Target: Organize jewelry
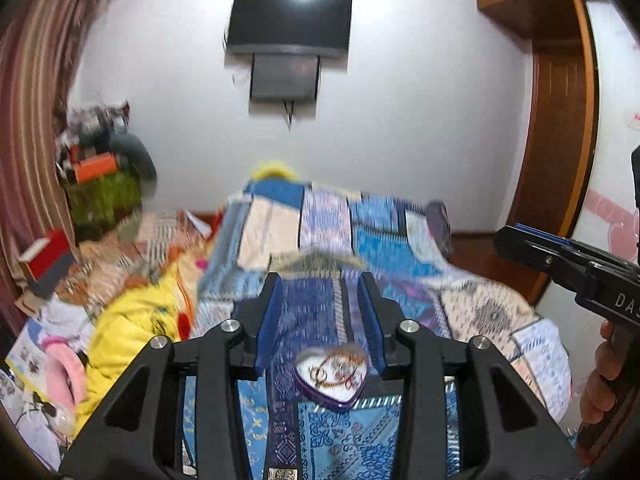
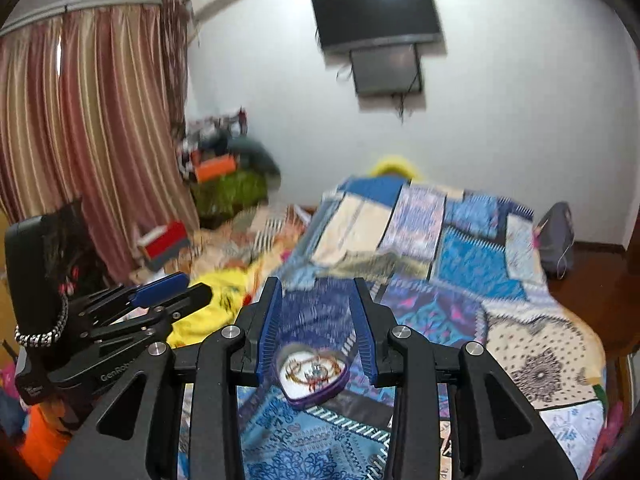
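Purple tin walls outline a heart-shaped box (image 1: 331,376) that is laid open on the blue patchwork quilt (image 1: 348,436), with a tangle of jewelry (image 1: 338,368) seen inside on its white lining. The left gripper (image 1: 320,320) is held spread above the box, nothing pinched between its blue pads. The right gripper (image 2: 316,320) is likewise spread and empty, the box framed between its fingers.

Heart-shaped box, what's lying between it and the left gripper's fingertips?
Only patterned quilt. In the left wrist view the heart-shaped box sits low between the left gripper fingers, nothing else there.
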Available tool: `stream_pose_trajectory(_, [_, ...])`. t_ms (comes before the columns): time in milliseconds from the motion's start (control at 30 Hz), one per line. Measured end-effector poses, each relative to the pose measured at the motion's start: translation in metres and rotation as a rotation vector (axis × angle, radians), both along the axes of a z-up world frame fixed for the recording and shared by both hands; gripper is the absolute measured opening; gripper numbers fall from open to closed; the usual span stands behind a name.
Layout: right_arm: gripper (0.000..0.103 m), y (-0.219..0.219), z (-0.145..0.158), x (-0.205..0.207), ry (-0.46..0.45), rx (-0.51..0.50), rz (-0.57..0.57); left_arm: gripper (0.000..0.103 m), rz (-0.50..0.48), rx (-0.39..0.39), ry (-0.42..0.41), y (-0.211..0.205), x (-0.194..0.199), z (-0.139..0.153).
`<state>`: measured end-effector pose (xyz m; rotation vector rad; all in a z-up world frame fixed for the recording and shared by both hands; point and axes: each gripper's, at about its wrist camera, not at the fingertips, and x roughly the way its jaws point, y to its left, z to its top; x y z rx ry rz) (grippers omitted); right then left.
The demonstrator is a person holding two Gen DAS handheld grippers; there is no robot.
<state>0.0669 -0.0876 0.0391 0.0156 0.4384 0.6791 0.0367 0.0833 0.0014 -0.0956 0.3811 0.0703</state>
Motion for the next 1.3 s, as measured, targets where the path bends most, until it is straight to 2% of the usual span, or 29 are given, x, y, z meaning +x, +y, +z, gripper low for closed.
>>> stream_pose_trajectory(67, [0.048,-0.008,0.012,-0.015,-0.050,0.031,-0.026,0.044,0.006,0.006,-0.047,-0.004,-0.014,0.010])
stream_pose_trajectory(200, [0.061,-0.013,0.025,-0.039,-0.140,0.043,-0.072,0.052,0.018,0.021,-0.125,-0.012,-0.041,0.025])
stream_pose_trajectory(267, [0.076,-0.012,0.027,-0.048,-0.178,0.043,-0.096,0.056,0.023,0.024,-0.151,-0.013,-0.049,0.030])
stream_pose_trajectory(333, [0.085,-0.012,0.029,-0.056,-0.214,0.047,-0.122,0.064,0.031,0.030,-0.171,-0.015,-0.056,0.033])
stream_pose_trajectory(433, [0.088,-0.011,0.029,-0.059,-0.239,0.043,-0.153,0.081,0.054,0.031,-0.195,-0.016,-0.064,0.035])
stream_pose_trajectory(500, [0.090,-0.010,0.029,-0.061,-0.243,0.042,-0.166,0.089,0.067,0.027,-0.209,-0.015,-0.069,0.036])
stream_pose_trajectory(567, [0.099,-0.011,0.028,-0.063,-0.245,0.042,-0.181,0.092,0.077,0.031,-0.216,-0.015,-0.072,0.036])
stream_pose_trajectory(800, [0.102,-0.010,0.027,-0.064,-0.252,0.032,-0.195,0.098,0.085,0.048,-0.216,-0.018,-0.072,0.033])
stream_pose_trajectory(1300, [0.102,-0.017,0.024,-0.068,-0.236,0.034,-0.184,0.098,0.078,0.052,-0.211,-0.020,-0.074,0.031])
